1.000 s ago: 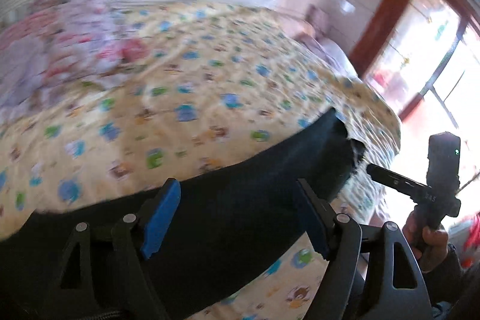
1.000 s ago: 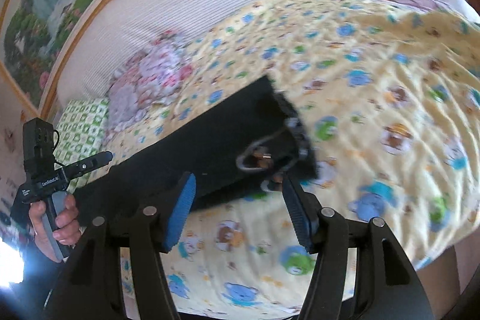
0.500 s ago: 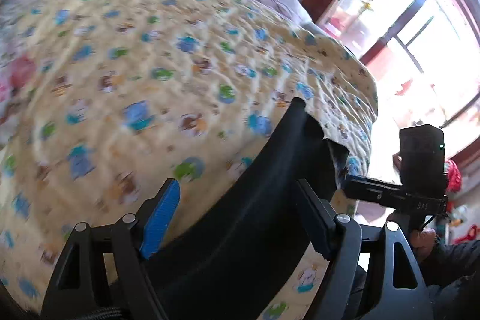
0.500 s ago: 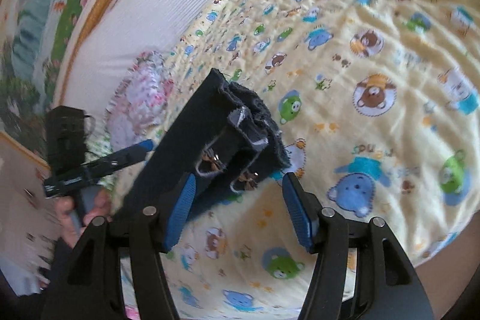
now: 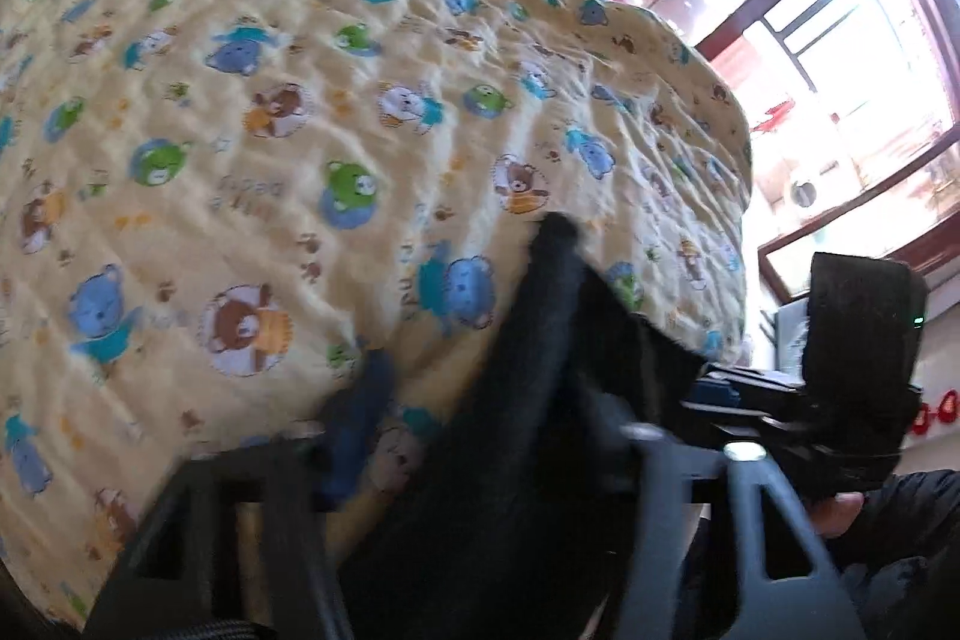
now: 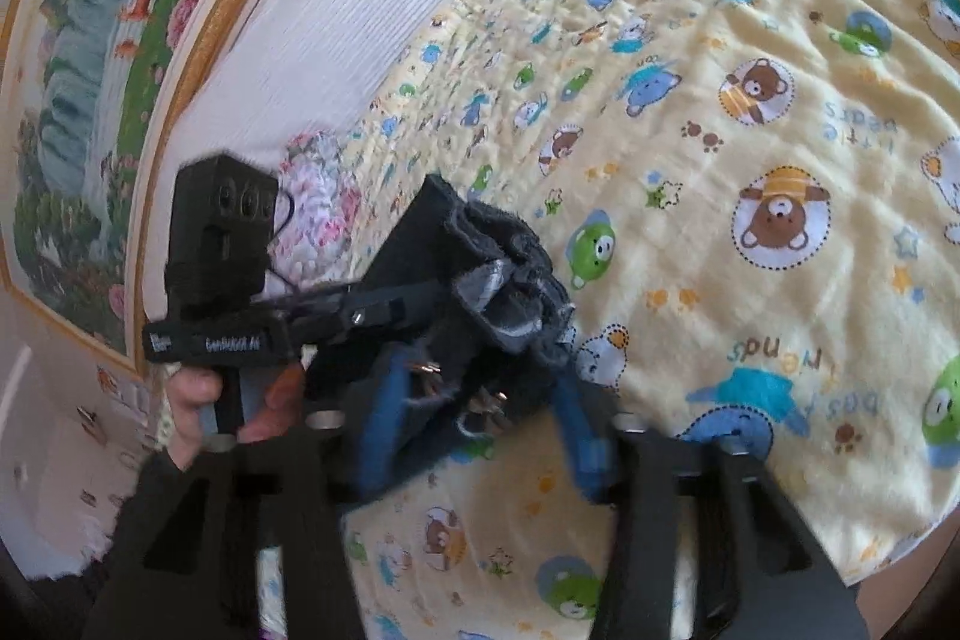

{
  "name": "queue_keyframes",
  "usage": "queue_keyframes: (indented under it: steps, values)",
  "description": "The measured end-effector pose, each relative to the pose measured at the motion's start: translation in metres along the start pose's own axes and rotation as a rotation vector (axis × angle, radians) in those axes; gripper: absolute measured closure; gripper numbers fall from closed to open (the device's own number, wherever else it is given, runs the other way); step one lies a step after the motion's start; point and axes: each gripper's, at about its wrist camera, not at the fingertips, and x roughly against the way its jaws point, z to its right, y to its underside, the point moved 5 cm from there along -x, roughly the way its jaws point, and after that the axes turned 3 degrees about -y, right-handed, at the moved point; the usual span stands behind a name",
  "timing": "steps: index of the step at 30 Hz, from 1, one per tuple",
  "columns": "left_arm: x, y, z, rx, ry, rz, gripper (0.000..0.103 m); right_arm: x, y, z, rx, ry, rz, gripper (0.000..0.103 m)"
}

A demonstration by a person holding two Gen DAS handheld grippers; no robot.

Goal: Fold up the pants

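Pants (image 6: 474,274): dark, bunched into a thick folded bundle near the front edge of the bed, on a yellow quilt (image 6: 750,112) printed with cartoon bears.

Your right gripper (image 6: 474,418): its jaws have just been closing. The waistband end of the pants, with metal fasteners showing, sits between the two blue pads. The pads look to be against the cloth, though blur keeps you from being sure of the press.

Your left gripper (image 5: 480,436): its jaws have also just been closing. The dark cloth (image 5: 540,370) fills the right half of the gap and hides the right pad. The left blue pad stands apart from the cloth, with quilt showing between, so you cannot tell whether it grips.

Your hands: each view shows the other gripper close alongside, reaching into the same bundle, your left hand (image 6: 198,400) wrapped round its handle.

Surroundings: a framed flower painting (image 6: 108,58) hangs on the wall beyond the bed; a bright window (image 5: 840,70) lies on the far side.
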Motion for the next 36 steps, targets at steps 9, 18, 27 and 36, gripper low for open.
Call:
queue_keyframes:
  steps: [9,18,27,36]
  values:
    - [0.024,0.007,0.016,-0.025,0.015,0.097,0.091,0.011,-0.002,-0.016,0.052,-0.034,0.031,0.087]
    - [0.100,0.034,-0.002,0.052,0.057,0.259,0.093,0.017,-0.001,-0.085,0.195,-0.178,0.056,0.087]
    - [0.146,0.084,-0.015,0.110,0.096,0.384,0.093,-0.018,0.030,-0.153,0.306,-0.354,-0.075,0.088]
    - [0.177,0.145,-0.056,0.240,0.087,0.448,0.096,-0.064,0.057,-0.183,0.314,-0.434,-0.221,0.088]
